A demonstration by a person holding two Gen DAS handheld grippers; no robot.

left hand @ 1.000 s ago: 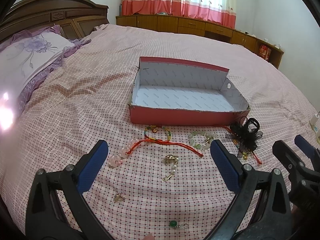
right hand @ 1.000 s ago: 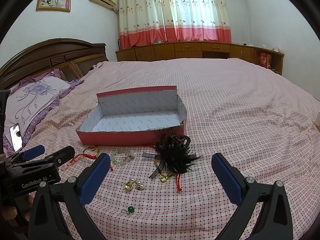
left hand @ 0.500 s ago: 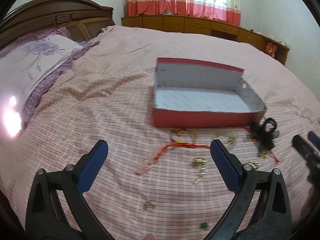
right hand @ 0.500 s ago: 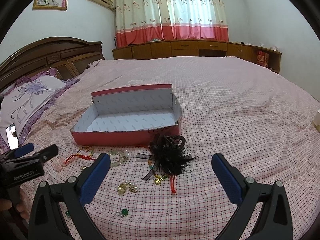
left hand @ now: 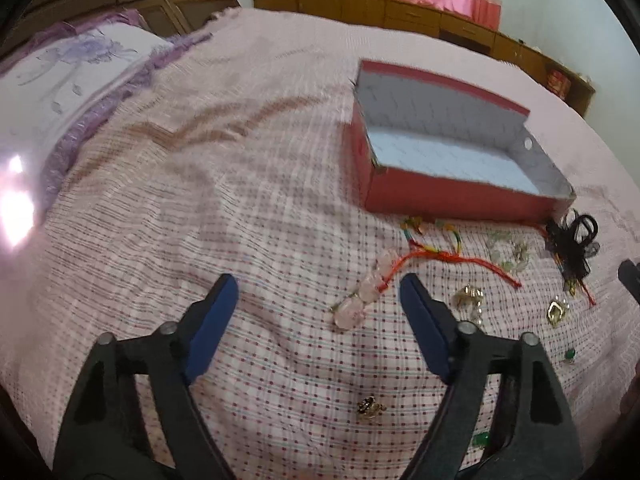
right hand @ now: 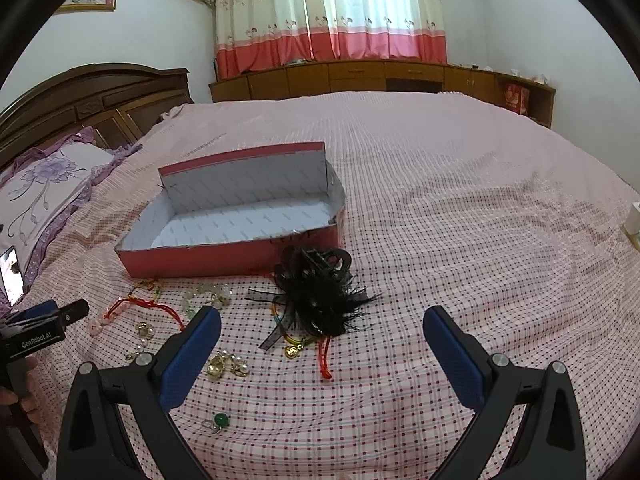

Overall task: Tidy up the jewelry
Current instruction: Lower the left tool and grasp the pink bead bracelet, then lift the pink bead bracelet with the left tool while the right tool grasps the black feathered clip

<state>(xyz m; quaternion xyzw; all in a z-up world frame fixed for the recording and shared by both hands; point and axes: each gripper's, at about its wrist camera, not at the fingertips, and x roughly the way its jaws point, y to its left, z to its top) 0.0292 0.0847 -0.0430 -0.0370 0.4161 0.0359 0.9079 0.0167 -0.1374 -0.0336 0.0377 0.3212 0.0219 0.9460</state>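
A red cardboard box (left hand: 440,200) (right hand: 224,256) lies open on the checked bedspread, with nothing visible inside. Jewelry is strewn in front of it. My left gripper (left hand: 318,300) (right hand: 70,310) hovers low with its jaws closing, and a pink bead bracelet (left hand: 362,292) lies between them untouched. A red cord bracelet (left hand: 460,258) (right hand: 148,304) trails off that bracelet. My right gripper (right hand: 322,328) stands open just short of a black feather hair clip (right hand: 316,292) (left hand: 576,248), with nothing between its fingers.
Also on the bedspread are a pale green bead bracelet (right hand: 206,296), gold and pearl pieces (right hand: 226,366), a green bead pendant (right hand: 220,420) and a small gold charm (left hand: 370,404). A purple pillow (left hand: 80,64) and a phone (right hand: 10,276) lie at the left. Wooden cabinets (right hand: 380,76) line the far wall.
My left gripper has swung left and down over the pink bead bracelet, and its jaws have narrowed. The right gripper has edged a little closer to the hair clip.
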